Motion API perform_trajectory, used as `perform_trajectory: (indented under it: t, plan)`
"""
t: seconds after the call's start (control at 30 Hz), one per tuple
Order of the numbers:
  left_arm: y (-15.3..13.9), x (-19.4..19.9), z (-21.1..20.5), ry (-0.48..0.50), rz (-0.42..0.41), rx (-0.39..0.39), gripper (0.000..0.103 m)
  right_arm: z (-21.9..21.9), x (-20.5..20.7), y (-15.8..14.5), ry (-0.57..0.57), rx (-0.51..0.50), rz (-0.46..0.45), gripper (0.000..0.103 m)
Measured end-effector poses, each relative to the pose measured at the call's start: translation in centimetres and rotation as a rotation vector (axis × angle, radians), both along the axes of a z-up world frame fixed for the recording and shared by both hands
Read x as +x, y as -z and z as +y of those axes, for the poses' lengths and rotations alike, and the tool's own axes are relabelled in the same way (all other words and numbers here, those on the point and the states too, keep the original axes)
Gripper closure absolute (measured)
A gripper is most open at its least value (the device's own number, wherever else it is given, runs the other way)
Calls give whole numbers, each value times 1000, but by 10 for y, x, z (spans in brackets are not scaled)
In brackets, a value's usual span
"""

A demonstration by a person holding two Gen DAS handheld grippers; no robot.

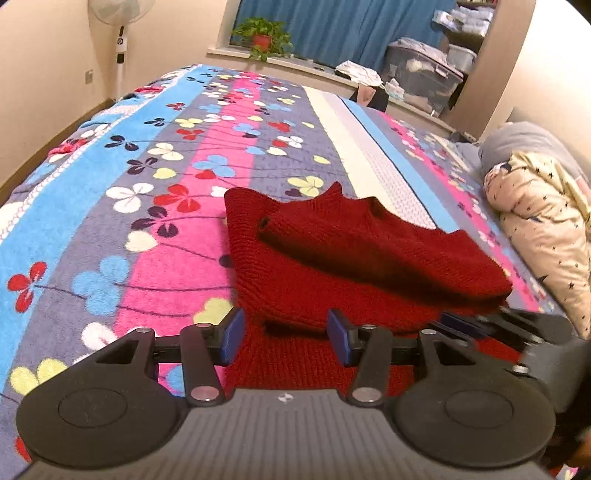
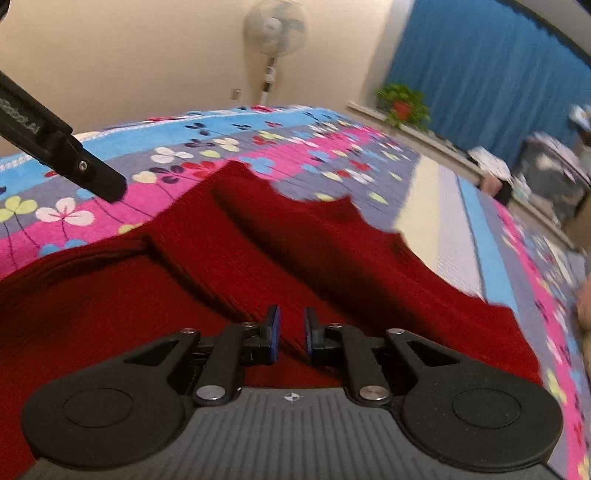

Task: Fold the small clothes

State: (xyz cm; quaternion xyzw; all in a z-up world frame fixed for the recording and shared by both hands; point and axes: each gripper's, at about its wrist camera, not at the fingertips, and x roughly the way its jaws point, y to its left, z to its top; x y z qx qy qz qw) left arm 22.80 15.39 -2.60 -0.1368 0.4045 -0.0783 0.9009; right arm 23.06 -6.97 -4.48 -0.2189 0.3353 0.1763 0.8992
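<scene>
Bed blanket [image 1: 110, 229] | one red sweater [image 1: 332, 251] | left gripper [image 1: 286, 334] fingers wide, empty | right gripper [image 2: 291, 330] fingers narrowly apart, empty

Bed w/ a fleece blanket [image 1: 110, 206]: blue, grey & pink stripes, clover-flower print, plus a white stripe toward the right. Standing fan [image 1: 120, 22] by the cream wall at the far left corner. Potted plant [image 1: 263, 37], red pot, on the windowsill in front of the blue curtain [image 1: 351, 26]. Grey storage bins [image 1: 424, 70] stacked to the right, white cloth just beside them. Star-print quilt [image 1: 543, 221] bunched at the bed's right edge, grey pillow [image 1: 528, 140] behind it.
</scene>
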Motion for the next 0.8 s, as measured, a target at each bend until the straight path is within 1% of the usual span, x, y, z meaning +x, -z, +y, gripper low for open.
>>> perform_trajectory:
  t: [0.13,0.2,0.3,0.37,0.4,0.53,0.57,0.6,0.63,0.67,0.7,0.77,0.8]
  plan:
    - [0,-1,-2,0,2,-7,48,-56,-24,-31,111,24,23,84]
    - [2,-2,-3,-3,8,-9,48,-87,-36,-46,158,20,24,78]
    - [6,-2,-6,-2,19,-8,48,-128,-59,-53,188,-11,10,71]
    - [8,-3,-9,4,19,0,48,-150,-75,-53,217,-26,6,70]
    - [10,-2,-11,9,18,5,48,-157,-77,-47,235,-21,12,70]
    - [18,-2,-16,4,7,24,48,-189,-97,-23,337,45,61,70]
    - [17,-3,-16,-6,-10,24,48,-197,-102,-14,368,63,93,70]
    - [15,-5,-15,-14,-36,25,48,-198,-101,-7,388,44,140,70]
    - [12,-8,-16,-21,-74,30,48,-199,-101,-6,401,19,152,70]
    - [8,-10,-17,-24,-112,36,48,-199,-103,-8,405,18,126,69]
    - [4,-12,-19,-26,-156,45,48,-202,-105,-11,408,33,118,68]
    - [1,-9,-25,-29,-201,53,48,-203,-105,-10,416,68,136,68]
    - [0,-3,-30,-34,-218,77,48,-203,-106,-9,416,72,148,68]
